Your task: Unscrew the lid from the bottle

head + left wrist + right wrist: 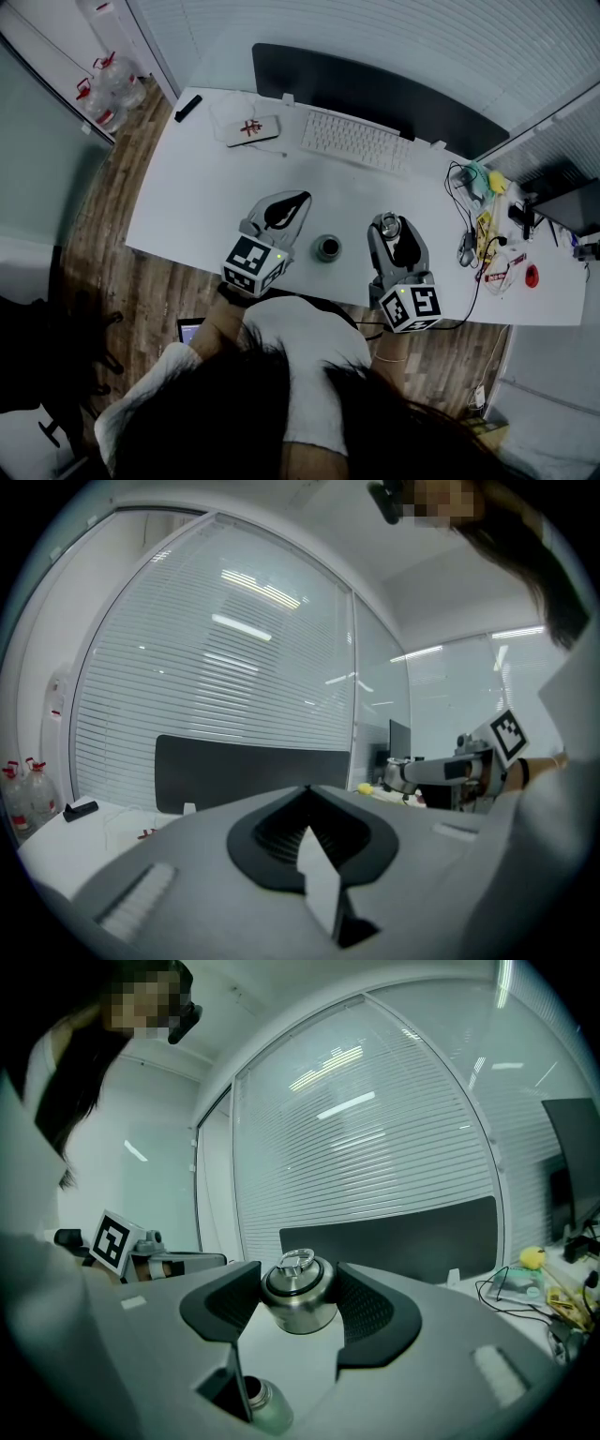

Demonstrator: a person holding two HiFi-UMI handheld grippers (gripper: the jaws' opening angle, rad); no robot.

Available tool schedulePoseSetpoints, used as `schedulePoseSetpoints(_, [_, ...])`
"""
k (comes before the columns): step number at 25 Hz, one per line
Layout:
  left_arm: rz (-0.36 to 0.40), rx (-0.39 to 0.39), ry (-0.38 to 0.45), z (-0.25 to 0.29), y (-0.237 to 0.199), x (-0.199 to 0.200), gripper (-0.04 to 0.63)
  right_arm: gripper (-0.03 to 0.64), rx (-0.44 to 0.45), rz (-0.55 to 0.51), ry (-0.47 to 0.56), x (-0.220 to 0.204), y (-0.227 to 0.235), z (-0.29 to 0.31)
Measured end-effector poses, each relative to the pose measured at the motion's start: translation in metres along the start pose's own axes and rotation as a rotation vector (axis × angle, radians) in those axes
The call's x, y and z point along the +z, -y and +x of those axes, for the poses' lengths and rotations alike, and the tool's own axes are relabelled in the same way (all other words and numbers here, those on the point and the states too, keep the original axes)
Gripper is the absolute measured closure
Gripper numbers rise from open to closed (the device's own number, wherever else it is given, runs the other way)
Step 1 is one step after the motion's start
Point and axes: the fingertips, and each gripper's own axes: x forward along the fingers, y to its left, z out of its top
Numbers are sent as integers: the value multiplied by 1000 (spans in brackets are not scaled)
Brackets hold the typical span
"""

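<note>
A small steel bottle (327, 247) stands upright near the front edge of the white desk (187, 202), its mouth uncovered. In the right gripper view its neck (266, 1406) shows low down, below the jaws. My right gripper (388, 226) (298, 1286) is to the right of the bottle and shut on the steel lid (298, 1297), which has a ring on top. My left gripper (298, 200) (307, 790) hovers to the left of the bottle, jaws shut with nothing between them.
A white keyboard (354, 141) and a dark monitor (375, 94) sit at the desk's back. A white case with a red mark (251, 128) and a black remote (187, 107) lie back left. Cables, a mouse (466, 248) and small clutter (492, 202) fill the right end.
</note>
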Motion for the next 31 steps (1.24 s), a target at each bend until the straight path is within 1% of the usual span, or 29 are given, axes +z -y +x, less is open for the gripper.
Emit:
schedulePoseSetpoints(10, [-1,-2,-3,2,-2,0,537,365,-9,-12,-24,-4,1,2])
schedulePoseSetpoints(31, [-7,5,-7,3,-4,-2,537,365,8,-4,-28,-8,2,5])
